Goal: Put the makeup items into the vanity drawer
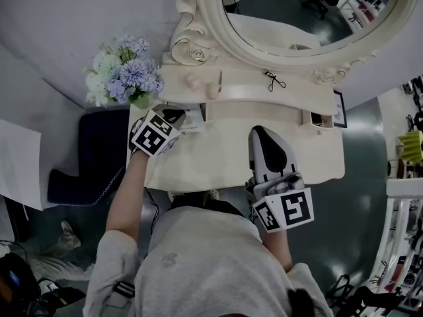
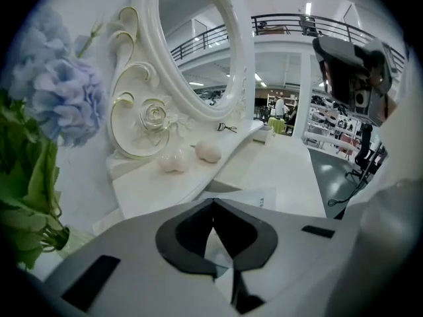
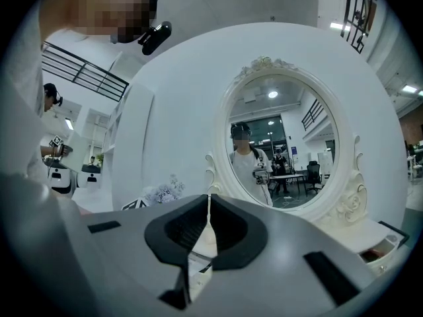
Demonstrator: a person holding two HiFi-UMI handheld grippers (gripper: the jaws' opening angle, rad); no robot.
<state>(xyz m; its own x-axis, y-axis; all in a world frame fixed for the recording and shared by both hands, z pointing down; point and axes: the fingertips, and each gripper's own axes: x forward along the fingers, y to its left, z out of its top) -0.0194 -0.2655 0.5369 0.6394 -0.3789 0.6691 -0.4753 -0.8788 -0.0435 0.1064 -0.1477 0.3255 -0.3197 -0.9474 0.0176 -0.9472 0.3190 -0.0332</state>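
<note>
Head view: my left gripper (image 1: 170, 117) is at the left end of the cream vanity table (image 1: 218, 157), my right gripper (image 1: 262, 134) near its middle. Two pale pink egg-shaped sponges (image 1: 192, 81) and a black eyelash curler (image 1: 274, 79) lie on the shelf (image 1: 244, 88).

Left gripper view: my jaws are closed and empty. The print on the white paper sheet (image 2: 254, 197) is too small to read.

Right gripper view: my jaws are closed and empty too. A small open compartment (image 3: 383, 243) is cut off at the edge, its content unclear.
</note>
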